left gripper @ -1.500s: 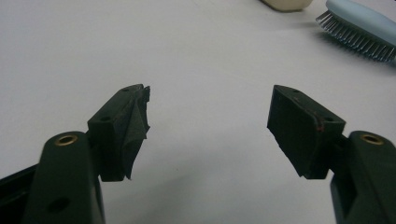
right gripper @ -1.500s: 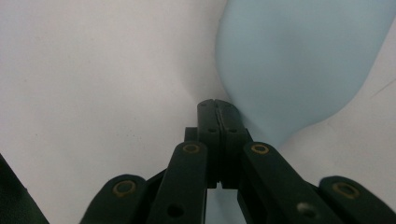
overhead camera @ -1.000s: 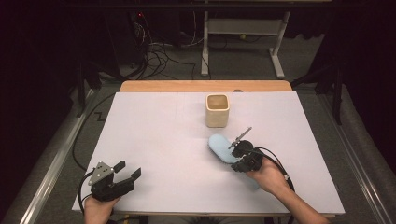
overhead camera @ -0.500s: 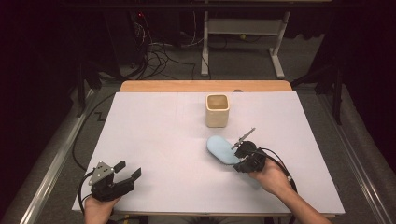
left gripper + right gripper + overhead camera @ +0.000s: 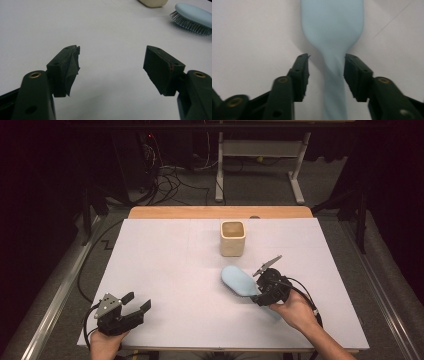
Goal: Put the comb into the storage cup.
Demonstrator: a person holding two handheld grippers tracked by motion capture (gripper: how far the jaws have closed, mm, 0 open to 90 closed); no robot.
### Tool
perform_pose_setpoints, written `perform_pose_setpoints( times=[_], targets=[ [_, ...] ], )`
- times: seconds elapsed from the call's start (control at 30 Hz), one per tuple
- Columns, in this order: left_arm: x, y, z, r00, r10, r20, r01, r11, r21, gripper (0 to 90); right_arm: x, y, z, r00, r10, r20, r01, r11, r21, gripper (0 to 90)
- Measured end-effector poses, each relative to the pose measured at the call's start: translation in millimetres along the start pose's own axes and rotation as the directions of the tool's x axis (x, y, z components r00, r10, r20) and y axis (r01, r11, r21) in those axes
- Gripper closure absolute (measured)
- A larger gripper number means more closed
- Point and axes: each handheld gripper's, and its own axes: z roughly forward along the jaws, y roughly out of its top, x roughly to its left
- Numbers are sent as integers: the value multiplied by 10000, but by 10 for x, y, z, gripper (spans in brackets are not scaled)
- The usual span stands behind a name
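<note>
At the lower left of the high view the left gripper [image 5: 134, 306] sits low over the white surface [image 5: 165, 270], its fingers [image 5: 67, 70] spread wide with nothing between them. Right of centre lies a pale blue hairbrush [image 5: 237, 280], bristles down, just below a cream square cup [image 5: 233, 238] in the upper middle. The right gripper [image 5: 261, 296] at the lower right straddles the brush handle, its fingers [image 5: 302, 75] apart on either side with narrow gaps, not pinching it.

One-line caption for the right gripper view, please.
Right tool open, its jaws straddling the handle of a light blue hairbrush lying on the white table.
</note>
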Motion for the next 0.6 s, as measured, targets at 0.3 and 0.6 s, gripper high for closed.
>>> perform_pose_setpoints(
  times=[0.3, 0.6],
  targets=[
    [2, 0, -2, 10000, 18, 4, -18, 10000, -5, 294, -67, 25, 148, 9994, 269, 201, -277, 9988, 410, 404],
    [0, 0, -3, 10000, 18, 11, -18, 10000, -2, 294, -80, 57, 268, 9994, 293, 161, -304, 9965, 776, 424]
  ],
)
